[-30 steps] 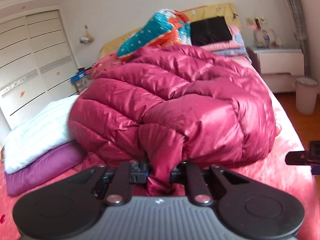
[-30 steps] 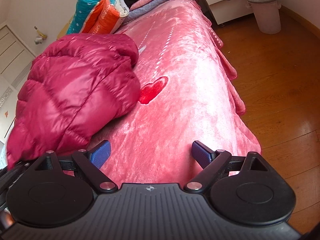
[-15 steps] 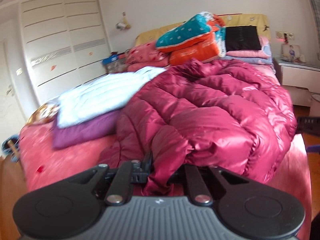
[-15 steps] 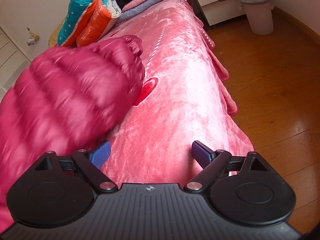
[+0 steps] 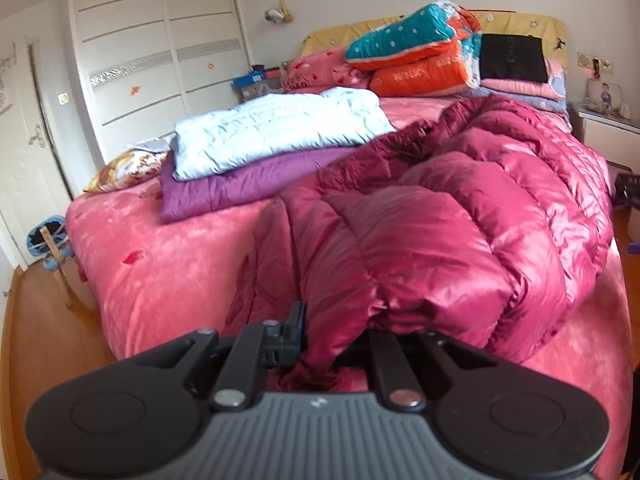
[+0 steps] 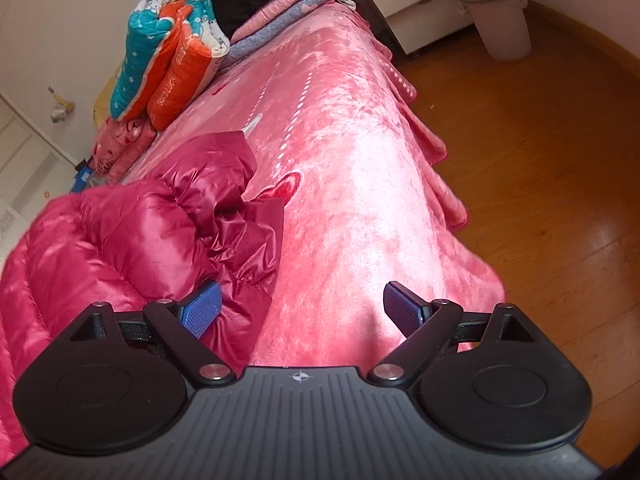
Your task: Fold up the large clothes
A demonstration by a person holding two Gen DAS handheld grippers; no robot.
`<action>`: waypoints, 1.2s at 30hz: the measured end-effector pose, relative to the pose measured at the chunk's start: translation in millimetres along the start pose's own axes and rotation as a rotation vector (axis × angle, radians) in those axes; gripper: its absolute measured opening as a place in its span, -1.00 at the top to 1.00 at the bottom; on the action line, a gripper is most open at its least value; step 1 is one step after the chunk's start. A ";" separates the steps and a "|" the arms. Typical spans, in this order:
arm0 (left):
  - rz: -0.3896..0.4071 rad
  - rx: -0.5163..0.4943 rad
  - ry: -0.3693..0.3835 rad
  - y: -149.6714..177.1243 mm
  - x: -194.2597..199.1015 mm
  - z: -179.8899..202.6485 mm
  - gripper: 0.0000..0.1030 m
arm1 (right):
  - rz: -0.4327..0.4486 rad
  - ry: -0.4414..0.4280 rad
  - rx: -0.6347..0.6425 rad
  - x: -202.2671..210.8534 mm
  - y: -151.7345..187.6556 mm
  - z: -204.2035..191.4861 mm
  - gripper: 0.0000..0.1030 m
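Left gripper pinches only a thin jacket edge, slick fabric may slip out; right gripper wide, empty.

The left gripper has its jaws buried in a fold of the red puffy coat, so one pad cannot be seen. In the right wrist view the coat runs off the left edge. The small framed photo at far right is too tiny to read.
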State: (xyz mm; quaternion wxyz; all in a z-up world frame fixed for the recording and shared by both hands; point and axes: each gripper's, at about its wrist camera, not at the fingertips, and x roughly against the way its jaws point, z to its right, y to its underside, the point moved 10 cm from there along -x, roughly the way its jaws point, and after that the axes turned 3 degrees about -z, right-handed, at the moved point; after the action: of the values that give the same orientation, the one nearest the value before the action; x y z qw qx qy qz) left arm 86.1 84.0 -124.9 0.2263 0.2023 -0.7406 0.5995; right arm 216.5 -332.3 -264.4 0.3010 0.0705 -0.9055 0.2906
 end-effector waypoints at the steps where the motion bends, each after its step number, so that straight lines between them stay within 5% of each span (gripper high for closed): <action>1: -0.003 0.004 0.012 4.2 0.8 1.3 0.80 | -0.004 -0.009 -0.030 0.4 -0.3 3.4 -1.00; 9: -0.018 0.015 0.113 10.9 12.2 6.7 0.66 | -0.077 -0.113 -0.189 4.3 -1.4 12.1 -1.00; 16: -0.034 0.003 0.165 18.4 32.0 3.2 -0.05 | -0.059 -0.244 -0.225 17.6 -18.1 -5.4 -1.00; 22: -0.013 0.000 0.143 11.9 38.9 2.6 -0.16 | -0.142 -0.363 -0.258 15.3 -7.8 -33.7 -1.00; 36: 0.006 0.068 0.101 9.3 34.7 -12.2 -0.56 | -0.281 -0.323 -0.232 -29.8 19.9 -83.1 -1.00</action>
State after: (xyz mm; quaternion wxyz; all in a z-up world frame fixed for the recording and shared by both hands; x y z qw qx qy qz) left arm 53.6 96.8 -110.1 0.2546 0.1771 -0.7080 0.6345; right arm 276.4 -270.1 -237.5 0.1956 0.2062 -0.9505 0.1251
